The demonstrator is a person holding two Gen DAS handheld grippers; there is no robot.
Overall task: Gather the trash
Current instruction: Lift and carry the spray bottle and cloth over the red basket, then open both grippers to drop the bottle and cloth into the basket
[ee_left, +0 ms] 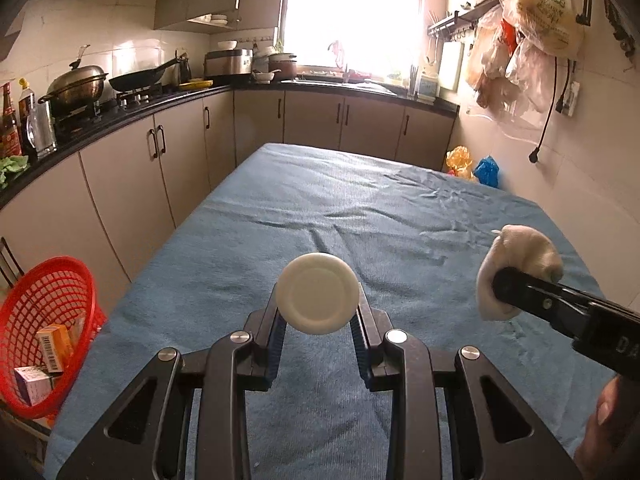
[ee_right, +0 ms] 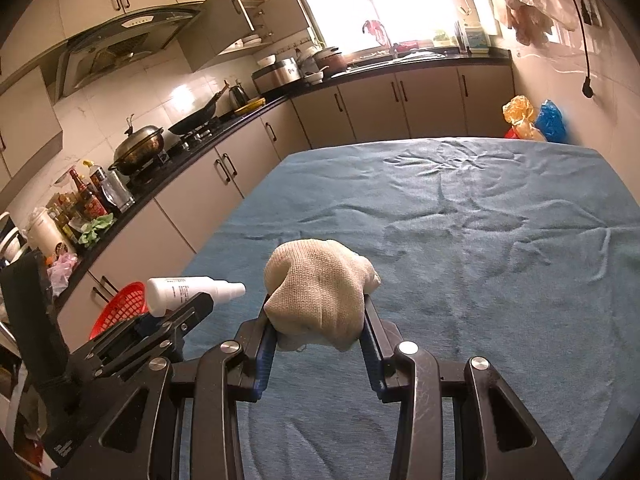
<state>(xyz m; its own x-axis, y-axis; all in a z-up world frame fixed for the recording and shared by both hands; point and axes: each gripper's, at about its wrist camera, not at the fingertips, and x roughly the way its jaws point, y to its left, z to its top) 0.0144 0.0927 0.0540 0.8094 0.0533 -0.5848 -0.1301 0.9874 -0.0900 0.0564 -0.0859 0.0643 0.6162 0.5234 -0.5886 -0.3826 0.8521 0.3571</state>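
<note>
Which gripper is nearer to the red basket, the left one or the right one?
Left. The left gripper, holding the white bottle, is next to the red basket at the table's left edge; the right gripper, holding the cloth wad, is farther right.

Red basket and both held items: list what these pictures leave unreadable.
- Red basket: left wrist view cuts it at the frame edge; the table edge hides its right side, so its full contents stay unknown. Right wrist view: mostly behind the left gripper.
- White bottle: left view shows only its round base; label print in right view is too small.
- Cloth wad: the right gripper fingers cover its underside.
</note>
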